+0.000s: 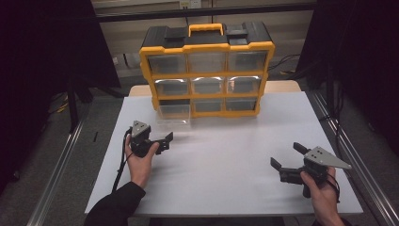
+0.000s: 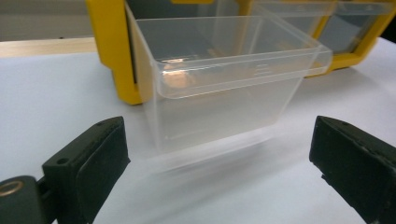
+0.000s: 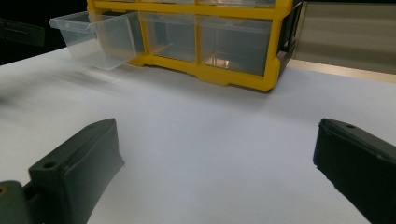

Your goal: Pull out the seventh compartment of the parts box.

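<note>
In the high view, a yellow and black drawer organizer (image 1: 207, 70) with a yellow carry handle stands at the twelve o'clock end of the white surface (image 1: 226, 160); no writing on it can be read. Its bottom-left clear drawer (image 1: 174, 113) is pulled partway out toward the person. The left gripper (image 1: 162, 140), at about eight o'clock from the organizer, points at that drawer with its jaws spread wide and nothing between them. The right gripper (image 1: 286, 157) sits at about four o'clock, well apart from the organizer, jaws wide and empty. In the left gripper view, the drawer (image 2: 224, 79) stands just ahead, between the two jaw tips but clear of both; its base is smeared with blur and the organizer (image 2: 109, 51) frame is cut off at the top edge. In the right gripper view, the organizer (image 3: 219, 46) lies at twelve o'clock, cropped above, with the drawer (image 3: 95, 37) jutting out at eleven o'clock; the jaws stand wide over bare surface (image 3: 210, 149).
</note>
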Demonstrator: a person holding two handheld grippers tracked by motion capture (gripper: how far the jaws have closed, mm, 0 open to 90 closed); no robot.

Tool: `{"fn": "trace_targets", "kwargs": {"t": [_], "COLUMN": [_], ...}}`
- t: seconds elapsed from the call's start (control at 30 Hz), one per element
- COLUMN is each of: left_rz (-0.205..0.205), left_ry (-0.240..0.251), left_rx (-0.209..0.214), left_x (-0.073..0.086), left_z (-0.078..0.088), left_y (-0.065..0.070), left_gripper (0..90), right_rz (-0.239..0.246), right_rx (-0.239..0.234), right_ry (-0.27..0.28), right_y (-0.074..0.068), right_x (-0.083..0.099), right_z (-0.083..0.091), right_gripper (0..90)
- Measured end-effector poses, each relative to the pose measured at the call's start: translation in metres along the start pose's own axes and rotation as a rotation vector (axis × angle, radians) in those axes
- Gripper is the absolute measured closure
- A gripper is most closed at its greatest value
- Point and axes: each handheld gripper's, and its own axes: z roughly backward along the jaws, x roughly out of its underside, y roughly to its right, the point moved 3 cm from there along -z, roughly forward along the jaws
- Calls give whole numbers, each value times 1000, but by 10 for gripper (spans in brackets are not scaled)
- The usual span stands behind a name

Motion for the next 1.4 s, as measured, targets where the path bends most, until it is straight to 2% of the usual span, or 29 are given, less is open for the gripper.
{"fn": "trace_targets", "kwargs": {"t": [0.03,0.07,0.1,0.13,0.2,0.23,0.27,0.37,0.4,0.47,0.5,0.53,0.63,0.73,0.83,0.87,0.9,0.93,1.03,1.27,1.33,1.4], "left_rz": [9,18,23,10,-21,-39,-41,-54,-40,-58,-54,-71,-116,-120,-148,-150,-136,-122,-114,-119,-83,-97], "left_ry": [35,47,39,40,34,49,68,61,77,76,87,77,103,110,113,119,121,124,111,114,128,103], "left_rx": [11,21,41,46,34,23,22,17,20,25,25,32,21,38,24,29,22,35,19,5,17,22], "left_x": [0,0,0,1,2,3,3,4,4,5,6,6,6,9,11,12,13,14,19,22,24,27], "left_z": [4,7,10,12,15,17,18,24,26,31,33,35,42,49,57,59,63,64,70,85,87,89], "left_y": [2,3,4,5,7,7,7,3,4,4,5,5,7,11,12,11,10,10,7,5,4,1], "left_gripper": [59,68,66,54,52,47,49,52,48,48,41,41,34,33,37,48,47,44,45,44,44,42], "right_rz": [-2,-2,-7,-6,-6,-6,-8,-7,-12,-13,-18,-18,-20,-19,-8,-1,1,3,4,2,2,1], "right_rx": [0,1,-2,0,-3,-2,-2,-4,-3,-4,-3,-3,-3,-6,-7,-3,-3,-3,-4,-10,-7,-8], "right_ry": [-1,0,-1,-2,-2,-1,-3,-2,-2,-3,-2,-2,-1,-4,-4,-2,-3,-4,-5,-5,-3,-1], "right_y": [0,0,0,1,1,1,1,1,2,2,3,3,4,3,2,1,1,1,0,-1,0,0], "right_x": [0,0,0,1,1,0,1,1,1,1,2,2,2,2,1,1,1,1,0,0,0,0], "right_z": [0,0,0,0,-1,-1,-1,-1,-1,-1,-1,-1,-1,-1,-2,-2,-2,-2,-2,-3,-3,-3], "right_gripper": [4,4,4,4,4,4,4,4,4,4,4,4,4,4,4,4,4,4,4,4,3,3]}}
